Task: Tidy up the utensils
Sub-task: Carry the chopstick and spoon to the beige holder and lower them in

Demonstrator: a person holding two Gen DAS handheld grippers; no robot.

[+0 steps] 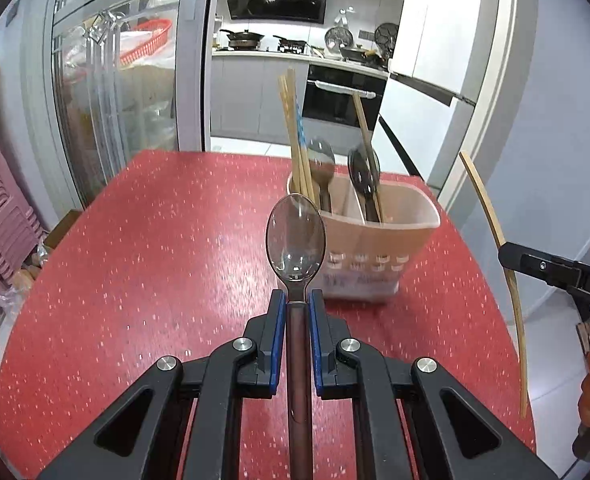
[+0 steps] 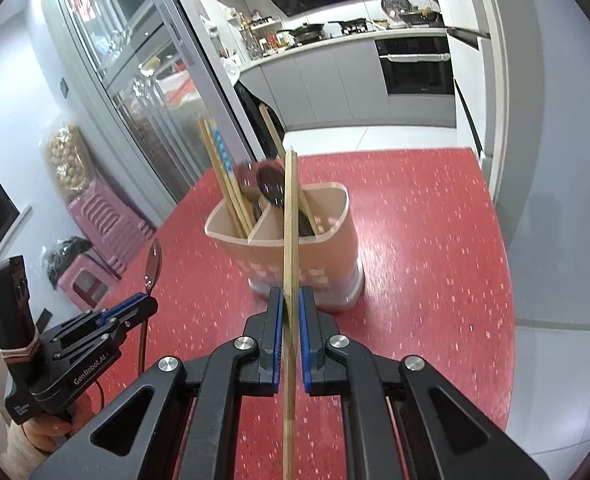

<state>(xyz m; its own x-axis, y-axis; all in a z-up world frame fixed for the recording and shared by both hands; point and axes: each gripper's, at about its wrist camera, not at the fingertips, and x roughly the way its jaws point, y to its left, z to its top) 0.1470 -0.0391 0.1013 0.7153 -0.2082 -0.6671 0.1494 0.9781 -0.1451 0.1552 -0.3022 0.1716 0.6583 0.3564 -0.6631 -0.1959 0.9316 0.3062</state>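
Tongs in both hands are loaded and raised above a red speckled counter (image 1: 143,240). Left tongs (image 1: 297,300) are clamped narrowly on the dark handle of a metal spoon (image 1: 295,236), whose shiny bowl points forward and up, clear of the surface. Right tongs (image 2: 291,298) are pinched nearly closed on a single wooden chopstick (image 2: 290,220), which stands almost upright between the blue pads and runs on below them.

Just ahead of both tools sits a beige plastic utensil holder (image 1: 395,220), split by a divider into two compartments, with slots near its base. One compartment holds several chopsticks, one with a blue pattern, plus a spoon; the other holds a dark spoon and a chopstick. Both held utensils are near the holder but not yet over its rim.

Beyond the counter are a glass-fronted cabinet, pink stacked stools on the floor, and a kitchen with woks and an oven.

Step in hand appears to be carrying the picked utensils towards the holder. Next, each likely needs lifting above the rim, turning handle-down or end-down over a compartment, lowering in, then releasing without knocking the utensils already standing there.
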